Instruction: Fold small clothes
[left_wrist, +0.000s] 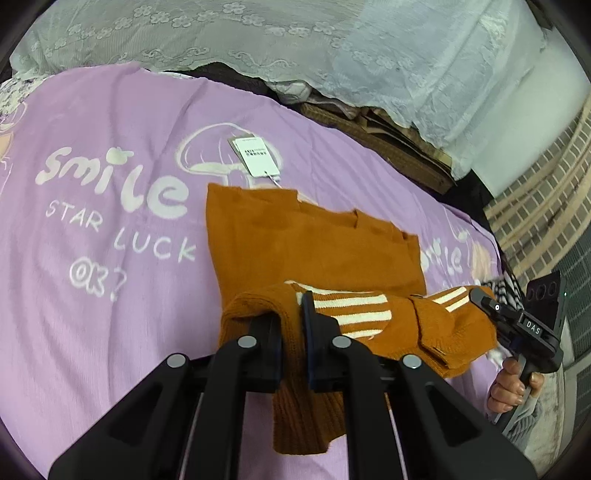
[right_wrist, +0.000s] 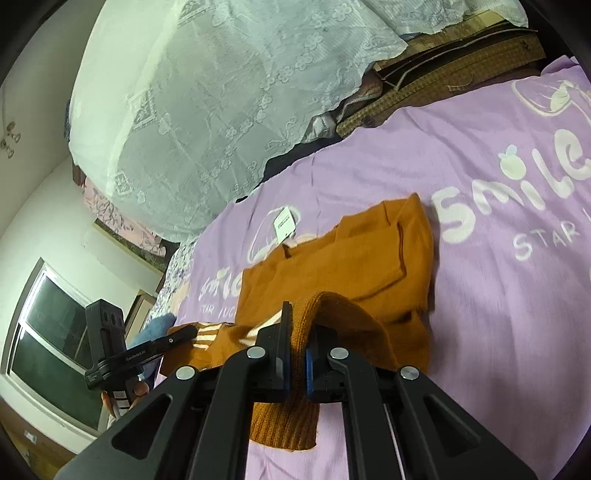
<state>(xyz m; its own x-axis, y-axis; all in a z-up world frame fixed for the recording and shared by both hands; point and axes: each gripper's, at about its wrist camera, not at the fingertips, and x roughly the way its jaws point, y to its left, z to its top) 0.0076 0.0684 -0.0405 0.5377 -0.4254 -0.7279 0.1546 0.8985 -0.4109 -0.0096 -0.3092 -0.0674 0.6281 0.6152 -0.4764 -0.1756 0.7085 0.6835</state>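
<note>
Where bedsheet (left_wrist: 110, 258) reads "Smile", tagged sweater (left_wrist: 295, 243)

The sweater (left_wrist: 314, 251) lies on the bedsheet (left_wrist: 110, 295), its tag (left_wrist: 256, 155) beyond it, lace cover (left_wrist: 295, 40) behind.

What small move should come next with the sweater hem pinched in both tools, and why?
Probably carry the hem forward toward the neckline. Both the left tool and right tool grip the orange sweater at its lifted ribbed edge, while the upper body lies flat on the purple sheet.
</note>
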